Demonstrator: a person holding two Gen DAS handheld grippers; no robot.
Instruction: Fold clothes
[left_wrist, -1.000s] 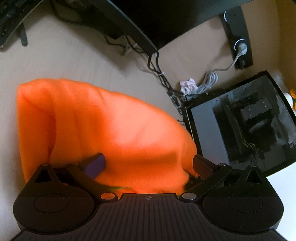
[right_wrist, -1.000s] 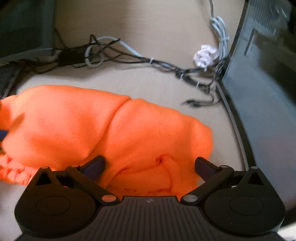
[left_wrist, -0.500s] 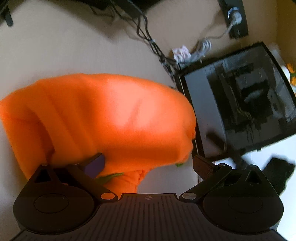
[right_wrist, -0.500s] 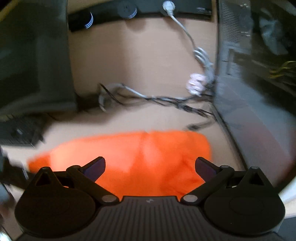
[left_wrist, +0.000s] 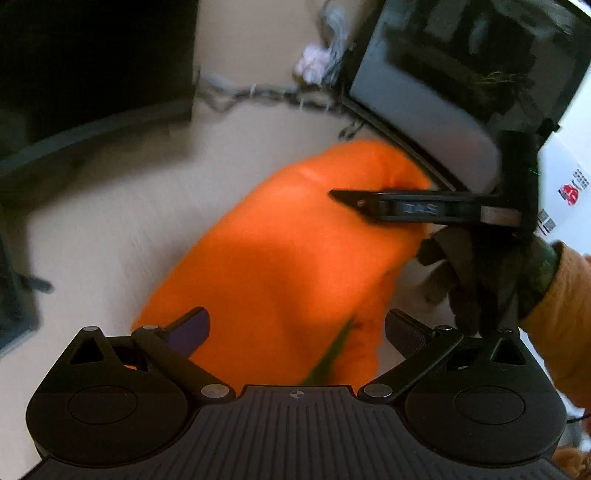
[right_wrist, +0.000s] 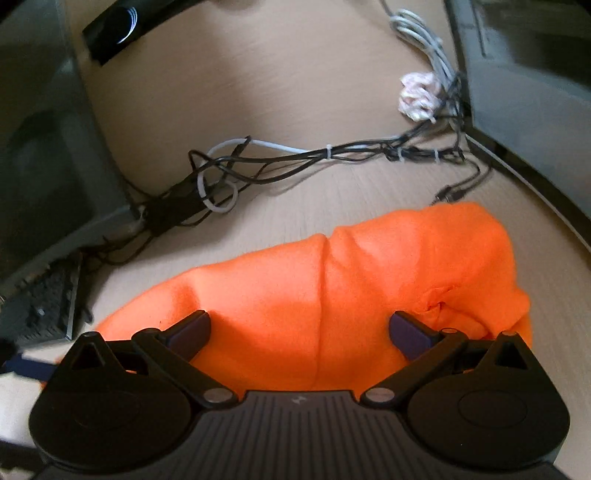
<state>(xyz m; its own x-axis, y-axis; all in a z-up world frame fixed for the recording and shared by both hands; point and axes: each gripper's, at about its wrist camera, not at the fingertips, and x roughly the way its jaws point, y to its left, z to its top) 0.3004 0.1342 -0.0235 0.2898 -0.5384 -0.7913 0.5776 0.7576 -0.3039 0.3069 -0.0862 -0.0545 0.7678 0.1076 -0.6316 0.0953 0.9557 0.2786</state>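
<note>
Both claws are pulling back from the garment (right_wrist: 332, 295); left claw (left_wrist: 297, 332) and right claw (right_wrist: 299, 330) gaping wide, garment lying bunched on surface (right_wrist: 295, 92).

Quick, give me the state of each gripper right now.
Left gripper: open, holding nothing; the orange garment lies below its spread fingers.
Right gripper: open, holding nothing, poised over the same garment.

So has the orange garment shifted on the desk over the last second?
Yes. In the right wrist view the orange garment now sits further right, nearer the computer case, with bare desk between it and the cable bundle.
</note>
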